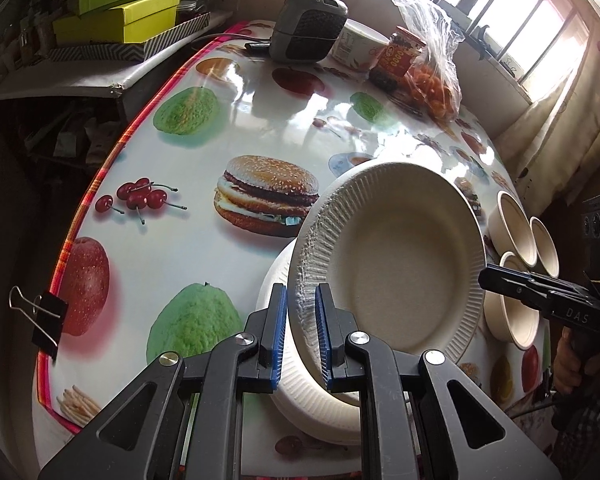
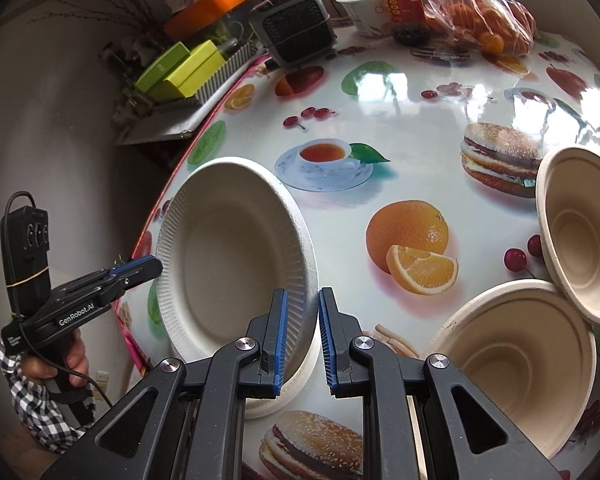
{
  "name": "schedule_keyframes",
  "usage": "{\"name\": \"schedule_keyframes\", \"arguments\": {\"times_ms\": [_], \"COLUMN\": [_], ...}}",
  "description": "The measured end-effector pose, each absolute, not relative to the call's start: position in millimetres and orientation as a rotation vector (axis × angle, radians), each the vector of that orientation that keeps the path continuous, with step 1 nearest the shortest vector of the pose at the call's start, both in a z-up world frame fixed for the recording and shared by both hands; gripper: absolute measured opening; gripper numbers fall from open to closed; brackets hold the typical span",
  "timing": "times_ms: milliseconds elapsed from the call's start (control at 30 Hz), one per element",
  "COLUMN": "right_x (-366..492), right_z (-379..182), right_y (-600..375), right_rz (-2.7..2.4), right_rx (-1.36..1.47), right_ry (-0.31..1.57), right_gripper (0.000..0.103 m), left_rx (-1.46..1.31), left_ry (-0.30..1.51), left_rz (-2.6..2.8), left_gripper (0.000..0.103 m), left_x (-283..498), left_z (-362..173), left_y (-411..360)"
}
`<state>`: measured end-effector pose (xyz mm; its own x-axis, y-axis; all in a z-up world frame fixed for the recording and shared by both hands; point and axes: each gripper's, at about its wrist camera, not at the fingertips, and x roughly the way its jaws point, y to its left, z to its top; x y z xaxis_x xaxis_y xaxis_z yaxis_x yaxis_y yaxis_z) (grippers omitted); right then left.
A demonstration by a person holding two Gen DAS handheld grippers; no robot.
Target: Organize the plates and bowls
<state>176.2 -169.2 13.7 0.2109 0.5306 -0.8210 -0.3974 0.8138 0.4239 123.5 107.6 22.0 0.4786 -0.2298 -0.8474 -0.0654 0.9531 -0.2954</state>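
Observation:
A white paper plate (image 1: 400,264) hangs tilted just above a stack of like plates (image 1: 300,404). My left gripper (image 1: 302,320) is shut on its near rim. My right gripper (image 1: 485,276) is shut on the opposite rim. In the right wrist view the same plate (image 2: 228,256) sits between my right gripper (image 2: 303,320) and my left gripper (image 2: 156,267), over the stack (image 2: 296,384). Three beige paper bowls (image 1: 516,236) stand to the right of the plates; two of them, one big bowl (image 2: 532,364) and one tilted bowl (image 2: 580,232), show in the right wrist view.
The fruit-print table (image 1: 228,128) has its edge at the left, with a binder clip (image 1: 46,316) on it. At the far end stand a small grey heater (image 1: 308,24), a white cup (image 1: 356,46), a red-labelled jar (image 1: 396,58) and a bag of oranges (image 1: 432,80). Green boxes (image 1: 116,16) lie on a side shelf.

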Motion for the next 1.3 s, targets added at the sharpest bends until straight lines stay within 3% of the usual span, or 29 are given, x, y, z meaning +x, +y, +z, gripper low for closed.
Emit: {"name": "schedule_keyframes", "arguments": {"times_ms": [1300], "right_x": [157.3], "right_z": [-10.8], "right_y": [-152.6], "right_rz": [0.630], "right_rx": [0.052], "right_ry": [1.241], "right_gripper": [0.018], "left_rx": [-0.303], "left_ry": [1.133], "left_rz": [-0.091], "left_gripper": [0.015], "left_x": [104.1], "left_z": [-2.4], "left_y": [110.9]}}
